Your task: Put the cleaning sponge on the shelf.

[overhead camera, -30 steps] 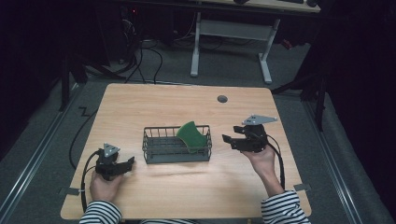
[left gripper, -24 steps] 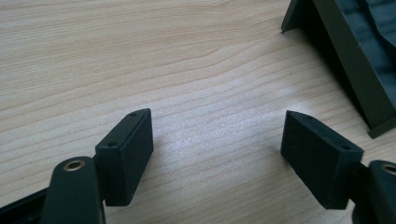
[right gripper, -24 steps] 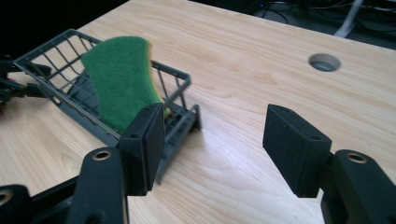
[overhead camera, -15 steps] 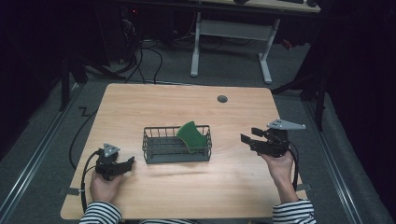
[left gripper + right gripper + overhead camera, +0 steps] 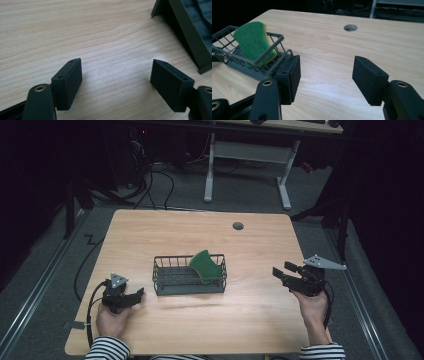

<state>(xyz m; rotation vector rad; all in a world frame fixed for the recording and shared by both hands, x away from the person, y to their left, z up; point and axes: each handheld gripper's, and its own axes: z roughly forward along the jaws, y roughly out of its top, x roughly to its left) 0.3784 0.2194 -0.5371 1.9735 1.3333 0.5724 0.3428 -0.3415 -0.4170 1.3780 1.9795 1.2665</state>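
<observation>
A dark wire basket [image 5: 170, 282] stands at the middle of the wooden table [image 5: 200, 235]. A green sponge [image 5: 205, 265] with a yellow edge leans inside its right end, also visible as the green sponge [image 5: 253, 41] in the right gripper view behind the basket's wire rim [image 5: 227, 31]. My right gripper [image 5: 280, 272] is held at the table's right side, apart from the basket, jaws wide and bare over the wood; the right gripper [image 5: 325, 72] shows the same. My left gripper [image 5: 136, 295] rests near the front left corner, open; the left gripper [image 5: 116, 80] has bare wood between its pads and the basket's corner [image 5: 192, 32] to its right.
A round cable hole [image 5: 238, 226] sits in the table's far right part. Black cables [image 5: 85, 290] trail off the left edge. A white desk frame [image 5: 247, 165] stands on the floor beyond the table.
My right gripper has drawn back from the basket toward the right edge of the table and lowered. The left gripper has stayed put.
</observation>
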